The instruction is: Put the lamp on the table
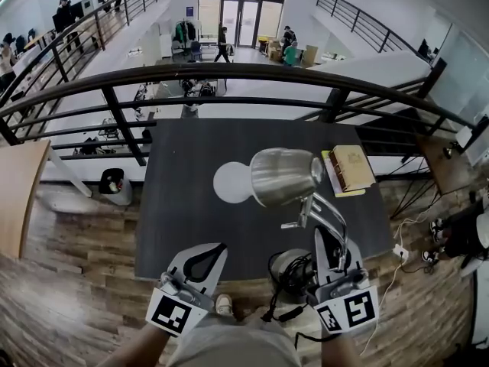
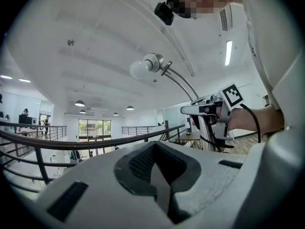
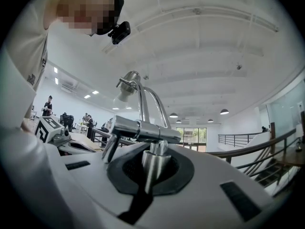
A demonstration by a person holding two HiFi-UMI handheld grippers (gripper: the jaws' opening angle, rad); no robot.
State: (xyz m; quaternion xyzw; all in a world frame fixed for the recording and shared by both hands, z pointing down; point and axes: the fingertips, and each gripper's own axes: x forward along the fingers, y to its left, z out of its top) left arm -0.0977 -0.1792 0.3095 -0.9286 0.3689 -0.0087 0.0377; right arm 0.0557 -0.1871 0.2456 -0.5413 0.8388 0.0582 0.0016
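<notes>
The lamp [image 1: 284, 176] has a silver shade with a white bulb [image 1: 233, 183] and hangs tilted over the dark table [image 1: 183, 212]. Its round base [image 1: 289, 270] is at the table's near edge, in front of the person. My right gripper [image 1: 330, 239] is shut on the lamp's metal stem. In the right gripper view the stem [image 3: 153, 159] stands upright between the pads of my right gripper [image 3: 150, 175]. My left gripper [image 1: 208, 254] is at the near edge, left of the lamp, shut with nothing in it. In the left gripper view my left gripper [image 2: 157, 168] is closed, with the bulb [image 2: 140, 69] up high.
A tan book [image 1: 351, 167] on a yellow folder lies at the table's far right corner. A dark metal railing [image 1: 229, 71] runs behind the table above a lower floor. A bin [image 1: 113, 182] stands to the left. A white power strip and cable [image 1: 397, 252] lie on the wood floor to the right.
</notes>
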